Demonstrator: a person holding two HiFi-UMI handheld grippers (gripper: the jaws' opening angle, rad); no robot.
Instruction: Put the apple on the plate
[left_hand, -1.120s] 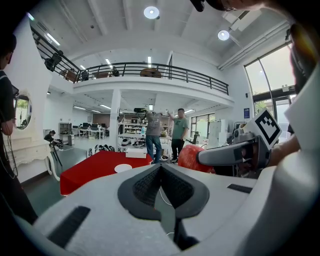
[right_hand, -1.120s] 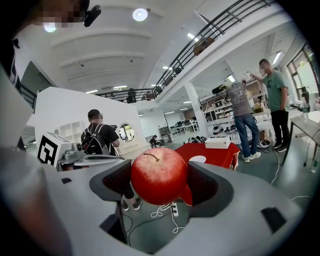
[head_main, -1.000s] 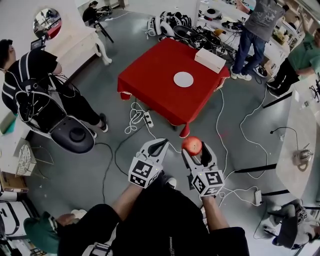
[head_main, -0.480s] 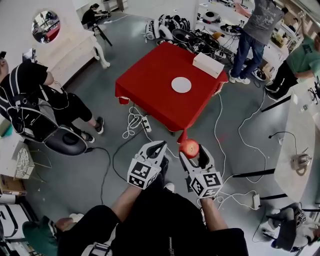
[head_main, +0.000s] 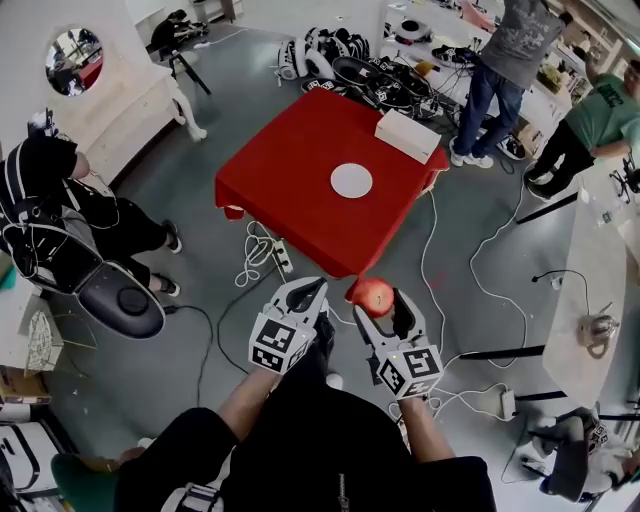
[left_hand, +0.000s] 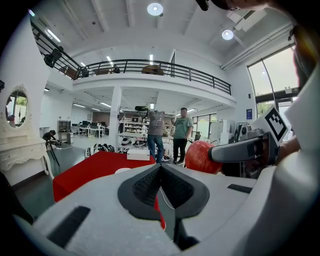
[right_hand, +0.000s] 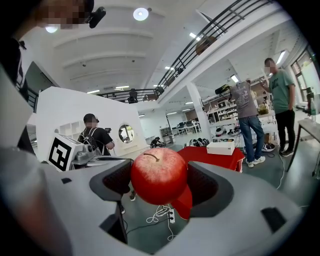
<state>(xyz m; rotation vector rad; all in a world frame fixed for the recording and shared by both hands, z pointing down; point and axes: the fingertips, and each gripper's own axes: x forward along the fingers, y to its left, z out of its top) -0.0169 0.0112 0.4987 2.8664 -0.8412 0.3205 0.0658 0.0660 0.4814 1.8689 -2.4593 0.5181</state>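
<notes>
A red apple (head_main: 372, 295) is held in my right gripper (head_main: 378, 305), which is shut on it, above the floor just short of the near corner of the red table (head_main: 285, 190). In the right gripper view the apple (right_hand: 159, 175) fills the space between the dark pads (right_hand: 118, 180). A white round plate (head_main: 351, 181) lies bare near the middle of the table, well ahead of both grippers. My left gripper (head_main: 303, 293) hangs beside the right one with its tips together and nothing in it. From the left gripper view, the apple (left_hand: 200, 156) shows at the right.
A white box (head_main: 407, 135) sits at the table's far right edge. Cables and a power strip (head_main: 262, 250) lie on the grey floor by the table. A person sits at the left (head_main: 50, 200), others stand beyond the table (head_main: 505, 60). A black stool (head_main: 120, 298) stands at the left.
Both grippers and the apple have moved nearer to the red table's near corner. The seated person at the left has shifted further left in the view.
</notes>
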